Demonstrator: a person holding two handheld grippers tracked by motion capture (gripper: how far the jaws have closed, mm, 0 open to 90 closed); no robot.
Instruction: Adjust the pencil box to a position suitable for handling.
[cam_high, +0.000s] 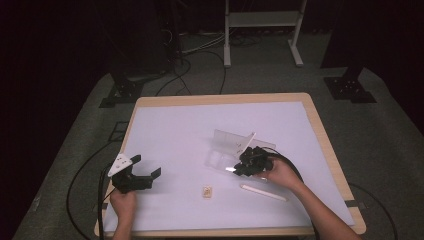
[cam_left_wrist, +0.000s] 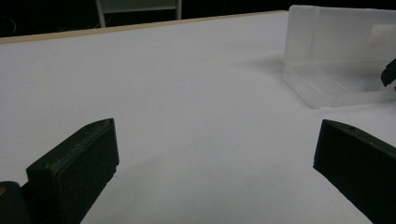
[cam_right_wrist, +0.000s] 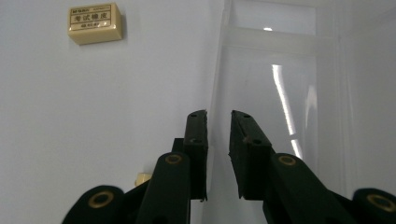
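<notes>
In the high view, the left gripper (cam_high: 145, 176) hangs over the near-left part of the white table surface (cam_high: 180, 130), its jaws spread wide and pointing right with nothing between them. The right gripper (cam_high: 239, 167) sits right of centre at the near edge of a clear plastic box (cam_high: 231, 150) that lies open, its lid standing upright behind the tray. A small cream eraser (cam_high: 207, 191) lies between the two grippers, nearer the person, apart from both. A white pen-like stick (cam_high: 264, 192) lies just beside the right hand (cam_high: 280, 172), toward the near edge. The table's wooden rim (cam_high: 320, 130) frames the white sheet; around it are grey carpet, black cables, dark stand bases and a white frame at the far side. The far half of the sheet is bare.

In the left gripper view, the two jaws stand far apart over bare white surface. The clear box (cam_left_wrist: 336, 56) lies ahead to the right, well apart from them, with a dark tip of the other gripper at its right side.

In the right gripper view, the jaws are nearly together with a narrow gap, straddling the thin wall of the clear box (cam_right_wrist: 280, 84); whether they press it cannot be told. The eraser (cam_right_wrist: 95, 22) lies beyond, upper left, on open white surface.
</notes>
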